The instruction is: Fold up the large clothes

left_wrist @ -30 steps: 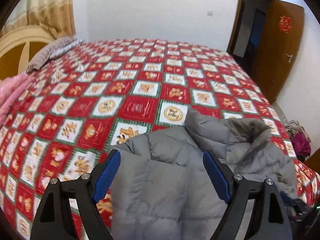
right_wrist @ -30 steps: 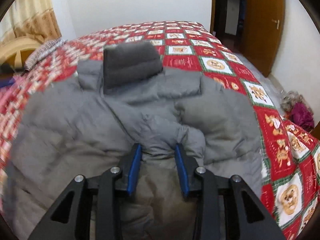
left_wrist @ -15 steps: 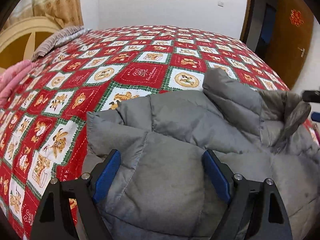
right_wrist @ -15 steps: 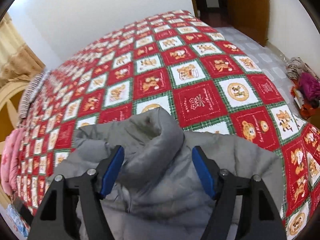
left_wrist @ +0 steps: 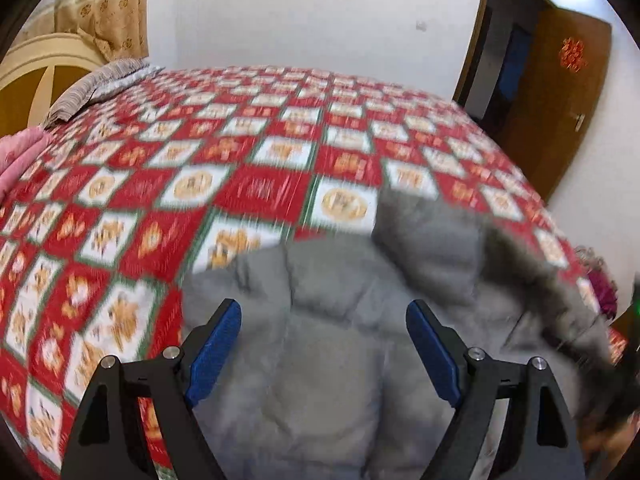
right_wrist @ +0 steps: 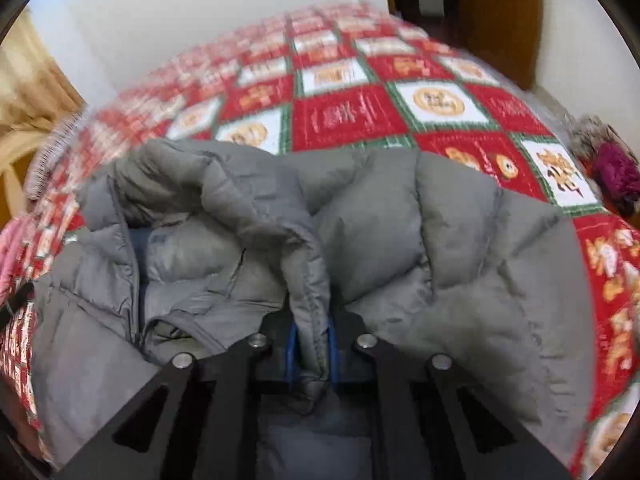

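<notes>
**Right wrist view: gripper clamped on a fold of the grey jacket**

Right wrist view has the right gripper [right_wrist: 312, 344] closed tight on a ridge of padded grey fabric, its blue pads [right_wrist: 291, 350] pressed against either side of the fold. That fold belongs to the grey puffer jacket [right_wrist: 400, 240], which lies on the bed [right_wrist: 348, 112] near its near edge and fills most of the lower picture. To the left of the pinched ridge the jacket lies open, showing a zip line and a lighter, bluish lining. A quilted panel spreads to the right toward the bed's right edge. The bedspread is a red, white and green check with orange motifs.

Left wrist view is smeared by motion. The left gripper [left_wrist: 324, 344] has its blue fingers [left_wrist: 216, 344] spread wide apart with nothing between them; they hang above the jacket [left_wrist: 328, 360], and whether they touch it cannot be told. The jacket sits toward the bed's [left_wrist: 256, 184] near right corner here, with a darker part bunched at its right side.

Farther off are a striped pillow [left_wrist: 100, 88] and pink bedding [left_wrist: 18, 156] at the bed's left edge, a cream headboard [left_wrist: 36, 64], a tan curtain [left_wrist: 104, 12], and a brown door [left_wrist: 560, 104] bearing a red decoration. A bundle of purple cloth [right_wrist: 616, 176] lies on the floor beyond the bed's right edge.
</notes>
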### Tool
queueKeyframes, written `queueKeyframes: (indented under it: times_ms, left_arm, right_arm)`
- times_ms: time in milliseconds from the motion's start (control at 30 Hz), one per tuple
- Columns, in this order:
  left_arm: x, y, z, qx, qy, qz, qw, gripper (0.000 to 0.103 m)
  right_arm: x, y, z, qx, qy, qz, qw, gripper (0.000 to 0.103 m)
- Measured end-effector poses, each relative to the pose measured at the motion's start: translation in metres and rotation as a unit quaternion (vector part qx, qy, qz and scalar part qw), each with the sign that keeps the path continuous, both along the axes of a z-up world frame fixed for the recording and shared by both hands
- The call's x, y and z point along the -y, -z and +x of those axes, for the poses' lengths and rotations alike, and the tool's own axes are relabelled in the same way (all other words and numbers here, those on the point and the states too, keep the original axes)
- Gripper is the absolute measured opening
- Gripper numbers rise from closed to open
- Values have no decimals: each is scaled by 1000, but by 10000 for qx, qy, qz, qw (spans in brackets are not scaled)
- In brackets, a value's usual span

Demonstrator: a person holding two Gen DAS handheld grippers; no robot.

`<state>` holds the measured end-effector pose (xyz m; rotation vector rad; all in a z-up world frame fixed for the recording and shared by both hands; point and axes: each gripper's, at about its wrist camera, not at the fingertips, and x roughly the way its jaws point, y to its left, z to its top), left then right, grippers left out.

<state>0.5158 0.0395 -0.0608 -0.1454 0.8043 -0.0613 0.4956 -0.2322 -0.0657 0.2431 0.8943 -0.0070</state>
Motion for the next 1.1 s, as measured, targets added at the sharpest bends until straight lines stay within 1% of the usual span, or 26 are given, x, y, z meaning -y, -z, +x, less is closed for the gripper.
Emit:
queueKeyframes:
  times_ms: [67, 100, 167, 233, 300, 400, 433, 500, 600, 633, 667, 733, 767, 800, 833, 933, 1000, 1033, 1100]
  left_arm:
    - [4, -12, 17, -94, 82, -110, 9999, 85]
    - [6, -13, 26, -178, 128, -168, 9996, 85]
    - [15, -17, 52, -310, 203, -319, 9988, 85]
    - [29, -18, 73, -398, 233, -306, 9985, 85]
    - [42, -12, 94, -634, 295, -395, 9968, 85]
    - [62, 4, 122, -1122, 325, -787, 9900, 85]
    - [68, 8, 127, -1236, 367, -817, 9883, 85]
    - [80, 15, 132, -1488, 322, -680, 9860, 85]
    - [95, 27, 132, -1746, 290, -347, 9836, 85]
    - [95, 29, 132, -1807, 307, -306, 9826, 85]
    - [95, 32, 131, -1858, 324, -322, 9815, 85]
    - [89, 29, 130, -1826, 363, -567, 9809, 85]
    - [86, 25, 128, -1763, 380, -760, 9807, 85]
    - [85, 22, 127, -1711, 384, -841, 9809, 85]
    - [87, 19, 127, -1690, 374, -769, 9819, 85]
    - [103, 19, 131, -1777, 375, -135, 9833, 85]
    - [110, 24, 134, -1921, 359, 160, 9806, 85]
    - [112, 29, 136, -2023, 333, 224, 9785, 85]
    - [113, 35, 137, -2099, 320, 172, 9770, 85]
  right_arm:
    - [-2, 3, -10, 362, -4, -47, 9993, 12]
    - [-3, 3, -13, 456, 5, -54, 9989, 12]
    - [-1, 3, -14, 506, 3, 5, 9987, 12]
    - [3, 3, -14, 544, -2, 127, 9984, 12]
    - [7, 4, -15, 585, -12, 248, 9980, 12]
    - [7, 4, -14, 626, -18, 328, 9975, 12]
    - [8, 4, -13, 638, -19, 332, 9974, 12]
    - [7, 5, -15, 652, -26, 348, 9973, 12]
    - [9, 6, -16, 670, -48, 408, 9969, 13]
    - [9, 6, -16, 676, -50, 428, 9968, 13]
    - [10, 6, -16, 679, -51, 437, 9967, 13]
    - [10, 7, -16, 685, -60, 450, 9966, 13]
    - [10, 6, -16, 686, -61, 450, 9966, 13]
    - [10, 6, -16, 687, -60, 449, 9966, 13]
    - [10, 6, -16, 688, -59, 448, 9966, 13]
    - [10, 6, -16, 688, -67, 449, 9966, 13]
    - [10, 6, -16, 689, -69, 456, 9966, 13]
    - [10, 6, -16, 690, -69, 461, 9965, 13]
    - [9, 6, -16, 689, -69, 456, 9966, 13]
